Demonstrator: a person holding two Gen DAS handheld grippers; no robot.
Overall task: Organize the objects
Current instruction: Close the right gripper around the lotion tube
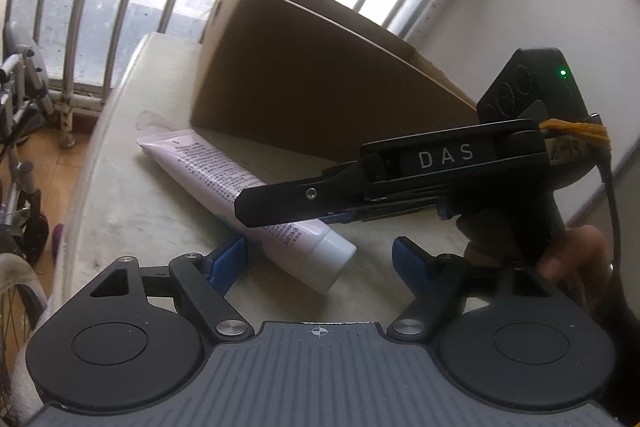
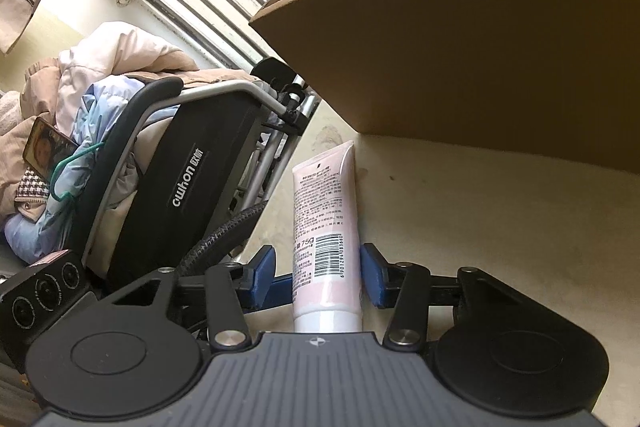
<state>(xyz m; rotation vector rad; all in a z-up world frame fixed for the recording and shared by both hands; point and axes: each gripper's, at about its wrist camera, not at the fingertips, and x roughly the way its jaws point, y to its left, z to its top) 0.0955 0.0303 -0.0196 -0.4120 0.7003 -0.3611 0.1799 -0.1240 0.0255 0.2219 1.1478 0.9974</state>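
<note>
On the pale, scuffed tabletop (image 1: 132, 195) in the left wrist view, a pink-and-white plastic cream tube with a white cap (image 1: 208, 171) lies flat, cap end nearest the camera, crimped end toward the open brown cardboard box (image 1: 304, 79) behind it. Left gripper (image 1: 320, 259) has its blue pads spread wide, nothing between them; the left pad (image 1: 228, 261) sits just beside the tube's body, whether it touches I cannot tell. The right gripper (image 1: 280, 205) comes in from the right, its black fingers crossing over the tube near the cap end (from this side the gap between them is hidden). A barred window and a wheelchair frame show at the left.

In the right wrist view the same tube (image 2: 326, 227) runs straight out between the right gripper's (image 2: 320, 271) blue pads, barcode up. The right pad (image 2: 370, 275) is against the tube's edge; the left pad (image 2: 264, 271) stands a little apart, so the tongs are part-spread around the tube, not yet pinching it. Tube still rests on the table, box (image 2: 460, 39) close behind and to the right, black wheelchair (image 2: 192, 167) off the table edge.

Step in hand, as I read it: grasp of the tube by the right gripper. Next move calls for pressing the pads together on the tube body, lifting clear, then carrying up over the box wall (likely destination, a guess) while the left stays out of the way.
</note>
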